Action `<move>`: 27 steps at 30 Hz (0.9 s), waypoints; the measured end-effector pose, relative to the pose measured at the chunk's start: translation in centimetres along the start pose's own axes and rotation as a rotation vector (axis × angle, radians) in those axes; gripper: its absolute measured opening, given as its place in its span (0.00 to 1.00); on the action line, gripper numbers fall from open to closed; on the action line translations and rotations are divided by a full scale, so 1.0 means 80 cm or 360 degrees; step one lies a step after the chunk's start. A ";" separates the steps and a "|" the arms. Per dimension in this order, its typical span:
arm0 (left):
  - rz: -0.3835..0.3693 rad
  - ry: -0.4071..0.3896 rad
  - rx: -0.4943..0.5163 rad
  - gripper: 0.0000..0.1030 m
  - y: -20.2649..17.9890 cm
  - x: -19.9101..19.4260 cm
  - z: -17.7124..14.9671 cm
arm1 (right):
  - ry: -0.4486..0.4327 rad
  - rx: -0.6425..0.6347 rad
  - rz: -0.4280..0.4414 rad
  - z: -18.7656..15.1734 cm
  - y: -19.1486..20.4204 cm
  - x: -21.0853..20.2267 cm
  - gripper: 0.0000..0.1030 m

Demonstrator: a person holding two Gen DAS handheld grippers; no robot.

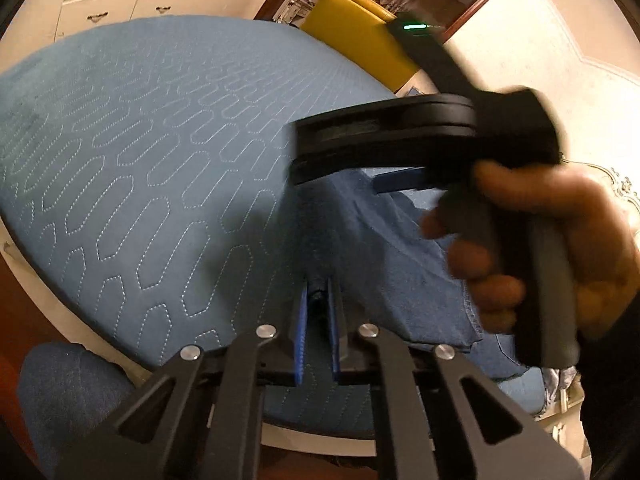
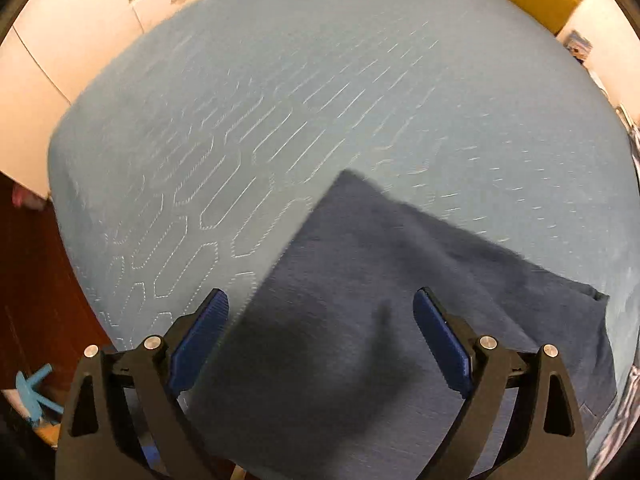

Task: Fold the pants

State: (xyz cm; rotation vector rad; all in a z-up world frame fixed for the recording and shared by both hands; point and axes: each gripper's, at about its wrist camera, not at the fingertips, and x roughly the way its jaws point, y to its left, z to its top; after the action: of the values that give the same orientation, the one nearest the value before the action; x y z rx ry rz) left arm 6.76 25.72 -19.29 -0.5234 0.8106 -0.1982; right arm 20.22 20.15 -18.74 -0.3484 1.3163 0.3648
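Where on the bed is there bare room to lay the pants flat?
Bare quilt runs from the pants to the white cabinets and yellow chair. Crowded on the near side: pants, left tool and open right tool.

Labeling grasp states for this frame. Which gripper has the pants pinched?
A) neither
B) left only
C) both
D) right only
B: the left gripper has its pads closed on a bunch of the pants, while the right gripper stands wide open above the cloth.
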 end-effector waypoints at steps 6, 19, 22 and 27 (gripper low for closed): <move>0.0004 -0.0036 0.0010 0.09 -0.012 -0.007 -0.006 | 0.0017 0.0027 -0.0053 0.002 -0.008 0.016 0.41; 0.0017 0.0069 -0.0115 0.15 -0.017 0.058 -0.008 | -0.0062 0.0137 0.0122 -0.009 -0.039 -0.009 0.20; 0.0137 -0.0029 0.0125 0.12 -0.067 0.038 0.000 | -0.0137 0.0215 0.0240 -0.018 -0.064 -0.036 0.19; 0.0392 -0.0172 0.0686 0.11 -0.195 0.019 0.002 | -0.0336 0.0326 0.0442 -0.049 -0.147 -0.121 0.50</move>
State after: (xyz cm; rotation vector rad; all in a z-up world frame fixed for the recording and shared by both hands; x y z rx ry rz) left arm 8.36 11.87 -12.14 -0.0262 0.6937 -0.1107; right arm 20.09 7.29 -9.66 0.0460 1.1829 0.4811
